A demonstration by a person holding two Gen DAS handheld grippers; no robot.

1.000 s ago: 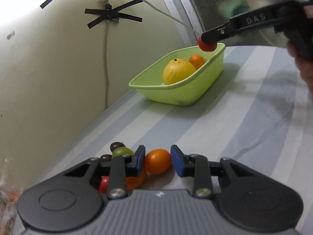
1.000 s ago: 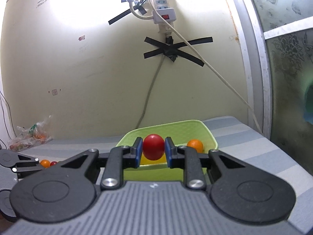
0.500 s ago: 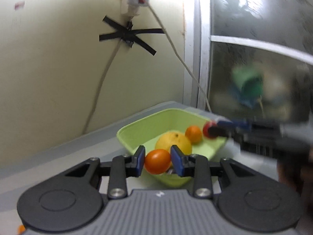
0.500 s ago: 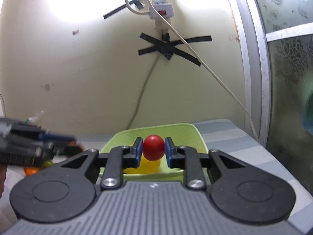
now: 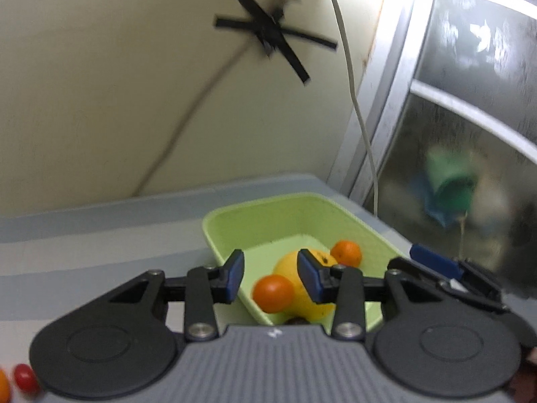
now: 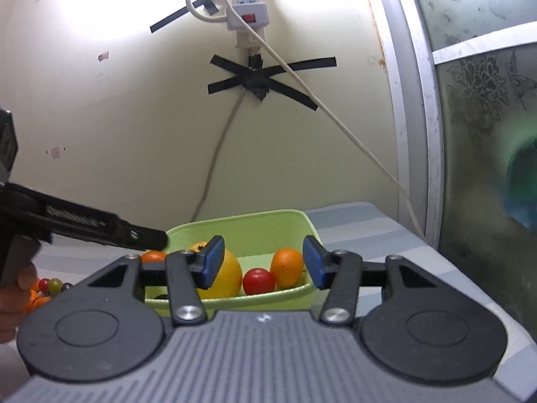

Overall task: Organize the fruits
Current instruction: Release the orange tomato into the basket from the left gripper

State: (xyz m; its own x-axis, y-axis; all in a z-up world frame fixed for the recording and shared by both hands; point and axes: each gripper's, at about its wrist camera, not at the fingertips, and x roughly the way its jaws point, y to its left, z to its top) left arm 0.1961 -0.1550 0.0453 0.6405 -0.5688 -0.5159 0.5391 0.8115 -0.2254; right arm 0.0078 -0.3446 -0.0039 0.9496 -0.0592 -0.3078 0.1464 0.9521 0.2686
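A light green basket (image 5: 231, 221) (image 6: 255, 231) stands on the striped table by the wall. It holds a big yellow citrus (image 5: 303, 297) (image 6: 225, 277), a small orange (image 5: 346, 253) (image 6: 287, 267) and a red tomato (image 6: 258, 281). My left gripper (image 5: 271, 273) is open over the basket's near corner; an orange tomato (image 5: 273, 293) sits just below its pads, free of them. My right gripper (image 6: 261, 262) is open and empty over the basket's near rim. The left gripper also shows in the right wrist view (image 6: 144, 236), above the same orange tomato (image 6: 152, 256).
Several small loose fruits lie on the table left of the basket, among them a red one (image 5: 24, 376) and a cluster (image 6: 45, 290). A taped cable (image 6: 214, 181) and power strip (image 6: 246, 6) hang on the wall. A window frame (image 6: 416, 134) stands at right.
Both grippers have opened. The right one let the red tomato drop into the basket. The left one came over the basket and released the orange tomato.
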